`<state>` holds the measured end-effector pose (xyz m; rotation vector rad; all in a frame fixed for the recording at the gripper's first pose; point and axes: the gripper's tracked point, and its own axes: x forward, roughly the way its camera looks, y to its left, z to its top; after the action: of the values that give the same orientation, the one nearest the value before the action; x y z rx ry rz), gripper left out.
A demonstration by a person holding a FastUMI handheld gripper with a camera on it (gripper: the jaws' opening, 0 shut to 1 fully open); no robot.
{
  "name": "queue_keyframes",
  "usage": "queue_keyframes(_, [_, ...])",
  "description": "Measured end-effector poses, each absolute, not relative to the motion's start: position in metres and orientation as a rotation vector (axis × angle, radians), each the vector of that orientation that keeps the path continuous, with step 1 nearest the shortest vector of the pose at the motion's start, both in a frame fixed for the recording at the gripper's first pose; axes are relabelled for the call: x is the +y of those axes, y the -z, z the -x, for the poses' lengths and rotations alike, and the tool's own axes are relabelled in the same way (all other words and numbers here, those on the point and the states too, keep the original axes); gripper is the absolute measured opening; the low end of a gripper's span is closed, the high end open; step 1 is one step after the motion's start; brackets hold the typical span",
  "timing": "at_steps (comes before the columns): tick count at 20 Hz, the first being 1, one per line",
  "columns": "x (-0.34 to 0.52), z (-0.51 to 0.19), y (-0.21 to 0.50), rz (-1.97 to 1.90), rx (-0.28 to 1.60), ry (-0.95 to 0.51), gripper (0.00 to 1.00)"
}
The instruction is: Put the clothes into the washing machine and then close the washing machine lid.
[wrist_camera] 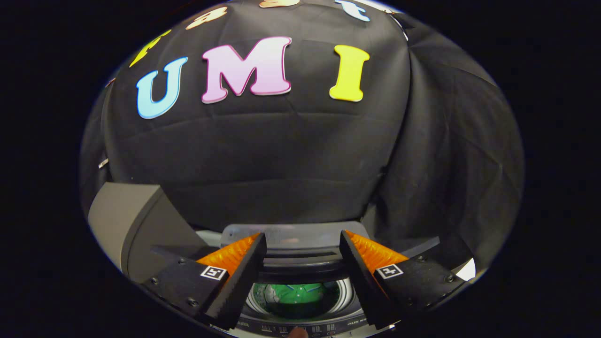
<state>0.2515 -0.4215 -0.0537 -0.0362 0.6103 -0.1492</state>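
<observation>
So off to the left there's the grey lid [127, 211] tipped up out of the way, which is why we can see straight into the washing machine [300, 263]. Our gripper [303, 249] hovers above it, fingers apart and empty, with the green clothes [296, 295] already down in the drum between them.

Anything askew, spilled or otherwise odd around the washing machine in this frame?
Nothing stands out. The washing machine sits with its lid raised, a green garment already lying inside the drum, none of it hanging over the rim. The gripper hovers above the opening, fingers open and holding nothing.
</observation>
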Motion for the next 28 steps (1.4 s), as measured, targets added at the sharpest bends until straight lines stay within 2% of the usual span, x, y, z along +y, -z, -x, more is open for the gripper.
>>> queue_keyframes(7, [-0.432,-0.199,0.147,0.110,0.876,0.145,0.99])
queue_keyframes(12, [-0.431,-0.189,0.157,0.098,0.890,0.141,0.99])
queue_keyframes(20, [-0.417,-0.225,0.000,0.053,0.461,0.122,0.99])
queue_keyframes(28, [-0.392,-0.206,-0.155,0.017,0.098,0.067,0.99])
